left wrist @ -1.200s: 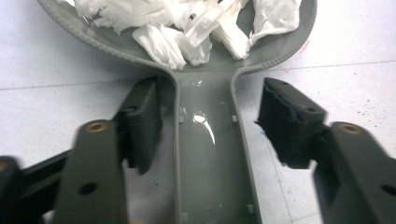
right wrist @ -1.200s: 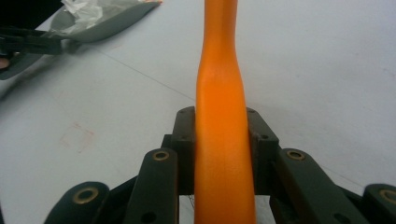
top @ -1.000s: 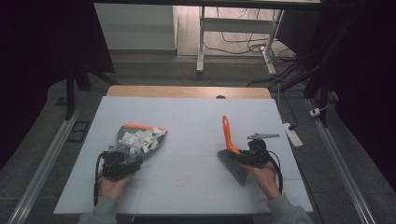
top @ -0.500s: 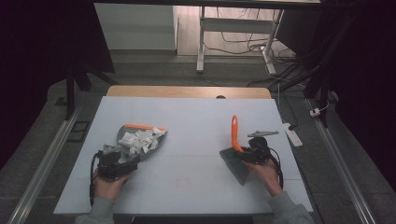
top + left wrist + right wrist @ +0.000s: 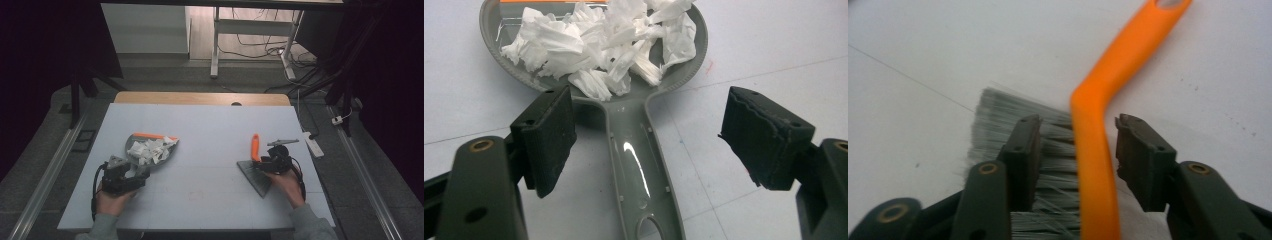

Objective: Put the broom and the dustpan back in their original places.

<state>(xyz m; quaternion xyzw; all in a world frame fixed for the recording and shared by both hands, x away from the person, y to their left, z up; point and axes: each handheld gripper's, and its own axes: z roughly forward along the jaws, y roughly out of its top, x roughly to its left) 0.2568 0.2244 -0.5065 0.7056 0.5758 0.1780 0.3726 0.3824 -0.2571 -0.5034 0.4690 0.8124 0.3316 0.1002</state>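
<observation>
The left gripper (image 5: 644, 145) has its two black jaws spread wide, one low at the left and one at the right, and both stand clear of the grey dustpan (image 5: 499, 30) that lies on the pale bench (image 5: 774, 45) ahead of them. The dustpan's glossy handle (image 5: 639, 170) runs down through the gap between the jaws, nearer the left jaw than the right, with a hanging hole at its near end. Beyond the jaw tips the pan's rounded bowl holds a heap of crumpled white paper scraps (image 5: 609, 45), and a strip of orange edge (image 5: 549, 1) shows at its far side.
</observation>
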